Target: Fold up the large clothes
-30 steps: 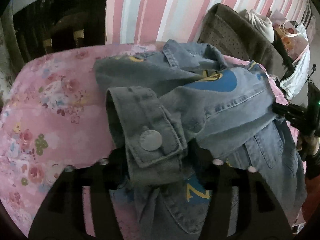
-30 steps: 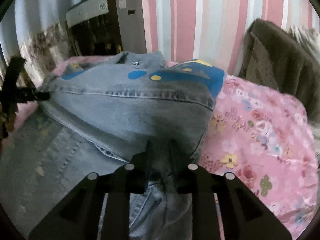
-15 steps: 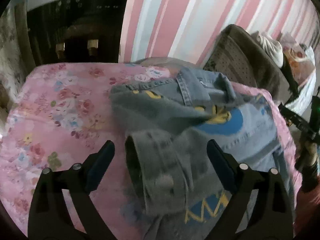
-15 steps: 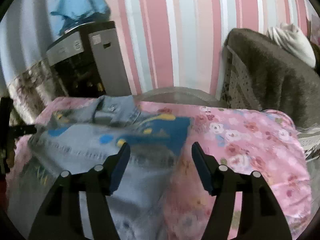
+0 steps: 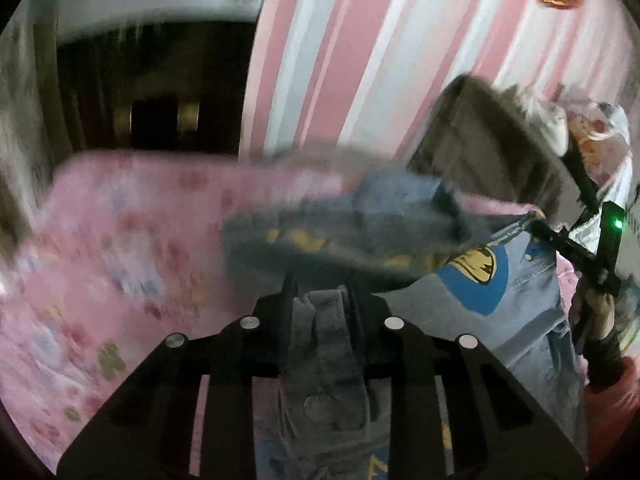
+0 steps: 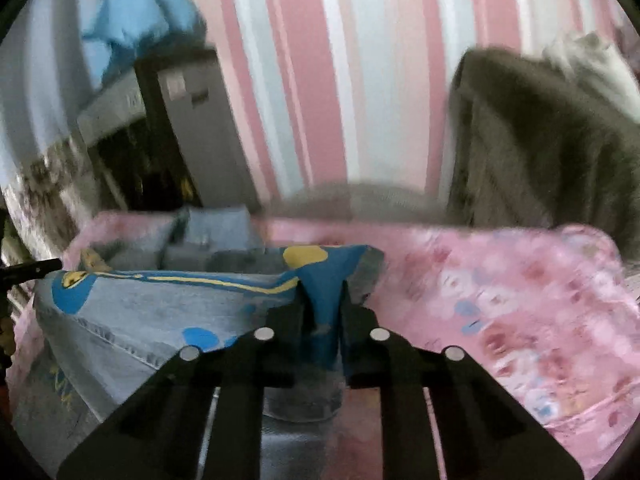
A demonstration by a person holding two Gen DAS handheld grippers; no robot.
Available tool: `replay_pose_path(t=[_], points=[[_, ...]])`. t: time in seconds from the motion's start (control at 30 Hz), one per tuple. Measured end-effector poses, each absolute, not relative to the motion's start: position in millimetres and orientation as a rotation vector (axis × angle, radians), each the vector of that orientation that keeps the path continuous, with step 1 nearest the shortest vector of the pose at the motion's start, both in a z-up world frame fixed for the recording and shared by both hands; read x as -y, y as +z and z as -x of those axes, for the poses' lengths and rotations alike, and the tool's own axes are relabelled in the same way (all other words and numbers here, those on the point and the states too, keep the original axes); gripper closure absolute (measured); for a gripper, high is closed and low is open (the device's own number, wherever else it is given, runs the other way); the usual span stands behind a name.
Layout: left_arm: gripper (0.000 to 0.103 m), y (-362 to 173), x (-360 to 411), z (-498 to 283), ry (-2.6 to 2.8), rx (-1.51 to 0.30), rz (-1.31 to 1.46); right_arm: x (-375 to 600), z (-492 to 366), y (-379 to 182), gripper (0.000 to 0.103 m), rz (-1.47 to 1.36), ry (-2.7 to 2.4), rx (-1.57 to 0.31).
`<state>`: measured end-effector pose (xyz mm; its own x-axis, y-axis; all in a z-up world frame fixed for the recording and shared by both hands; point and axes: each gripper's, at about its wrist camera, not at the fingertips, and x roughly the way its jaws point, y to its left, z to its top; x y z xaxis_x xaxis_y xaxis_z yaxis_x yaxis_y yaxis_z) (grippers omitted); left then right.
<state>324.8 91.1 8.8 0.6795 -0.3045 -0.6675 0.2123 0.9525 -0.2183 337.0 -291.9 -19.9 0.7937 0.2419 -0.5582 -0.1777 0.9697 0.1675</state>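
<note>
A blue denim jacket [image 5: 472, 276] with blue and yellow patches lies on the pink floral bed [image 5: 120, 240]. My left gripper [image 5: 320, 300] is shut on the jacket's sleeve cuff [image 5: 324, 360], whose metal button shows between the fingers. My right gripper [image 6: 322, 304] is shut on a blue patched edge of the jacket [image 6: 160, 312]. The right gripper also shows at the right edge of the left wrist view [image 5: 576, 248]. Both views are blurred by motion.
A pink, white and grey striped wall [image 6: 340, 80] stands behind the bed. A dark brown chair [image 6: 540, 140] draped with cloth is at the right. A grey cabinet [image 6: 192, 128] with a blue bundle on top is at the left.
Both grippers were shut on the jacket, opened and pulled back half a second ago, and are now shut on it again: left on the cuff, right on the blue patched edge.
</note>
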Motion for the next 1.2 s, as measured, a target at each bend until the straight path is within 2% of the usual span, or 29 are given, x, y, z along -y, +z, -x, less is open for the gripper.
replay_pose_path(t=[0.07,0.17,0.27,0.33,0.4,0.43,0.47,0.5,0.57,0.63,0.8,0.83,0.87,0.9,1.0,1.2], points=[[0.079,15.2,-84.1,-325.9,-0.283,-0.727,0.060,292.0,-343.6,-23.2,0.089,-0.110,0.213,-0.637],[0.078,-11.7,-87.7,-361.5,-0.253,-0.826,0.039,288.2,-362.3,-37.1,0.088,-0.119,0.200,-0.709],[0.072,-33.1,-96.9,-378.5,-0.232,-0.886,0.077,278.7,-376.7,-45.0,0.077,-0.040,0.170,-0.758],[0.067,-39.0,-99.6,-381.5,-0.222,-0.899,0.087,280.1,-378.2,-42.6,0.062,-0.005,0.167,-0.755],[0.054,-33.5,-103.5,-376.6,-0.201,-0.881,0.096,295.4,-369.7,-30.5,0.056,-0.051,0.165,-0.730],[0.035,-28.6,-105.7,-371.7,-0.177,-0.868,0.086,304.5,-362.4,-22.3,0.050,-0.090,0.168,-0.702],[0.023,-19.6,-108.1,-364.8,-0.153,-0.839,0.070,312.3,-353.1,-13.5,0.046,-0.122,0.165,-0.670],[0.021,-11.7,-109.7,-356.4,-0.156,-0.808,0.062,318.6,-339.0,-2.3,0.041,-0.139,0.167,-0.636],[0.018,2.4,-109.7,-344.9,-0.154,-0.778,0.047,318.0,-324.9,6.2,0.039,-0.121,0.178,-0.627],[0.017,10.9,-104.8,-336.4,-0.160,-0.764,0.039,304.9,-307.5,8.3,0.032,-0.079,0.204,-0.632],[0.018,0.9,-66.9,-328.0,-0.161,-0.806,-0.035,255.7,-282.8,-13.3,0.032,0.085,0.282,-0.717],[0.022,-6.1,-60.3,-329.7,-0.167,-0.830,-0.045,246.3,-279.5,-20.1,0.033,0.120,0.292,-0.742],[0.025,-12.6,-55.5,-330.6,-0.169,-0.849,-0.055,239.8,-277.9,-27.6,0.036,0.147,0.297,-0.770],[0.025,-20.1,-51.7,-331.5,-0.150,-0.869,-0.077,236.5,-276.5,-33.7,0.046,0.171,0.292,-0.786],[0.026,-41.0,-54.8,-338.3,-0.119,-0.918,-0.092,236.2,-273.7,-44.9,0.050,0.240,0.255,-0.788],[0.021,-57.0,-62.6,-342.8,-0.148,-0.934,-0.064,254.5,-279.4,-63.2,0.050,0.181,0.274,-0.797]])
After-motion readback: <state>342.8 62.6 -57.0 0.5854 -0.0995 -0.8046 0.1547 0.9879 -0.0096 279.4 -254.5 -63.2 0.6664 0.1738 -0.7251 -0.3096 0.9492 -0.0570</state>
